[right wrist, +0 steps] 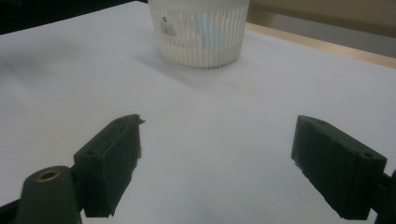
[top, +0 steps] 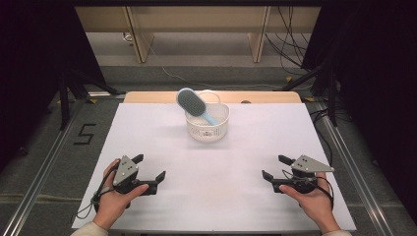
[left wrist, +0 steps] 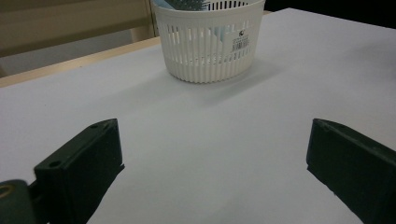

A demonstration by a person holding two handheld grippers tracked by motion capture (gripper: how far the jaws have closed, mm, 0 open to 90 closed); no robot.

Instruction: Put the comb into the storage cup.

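Note:
A white slotted basket (top: 208, 129) stands at the far middle of the white table. A light blue hairbrush (top: 192, 103) with dark bristles leans in it, head up over the left rim. The basket (left wrist: 208, 46) also appears ahead of the left gripper's jaws, and the basket (right wrist: 198, 35) ahead of the right's. My left gripper (top: 150, 167) rests near the front left, open, with nothing between its jaws. My right gripper (top: 275, 167) rests near the front right, open and empty too. Both point inward toward the basket, well short of it.
The white table surface (top: 211, 172) stretches between the grippers and the basket. A wooden strip (top: 147, 97) runs along the far edge. Dark stands and cables (top: 295, 54) lie on the floor beyond, with a marking "5" (top: 84, 133) on the left floor.

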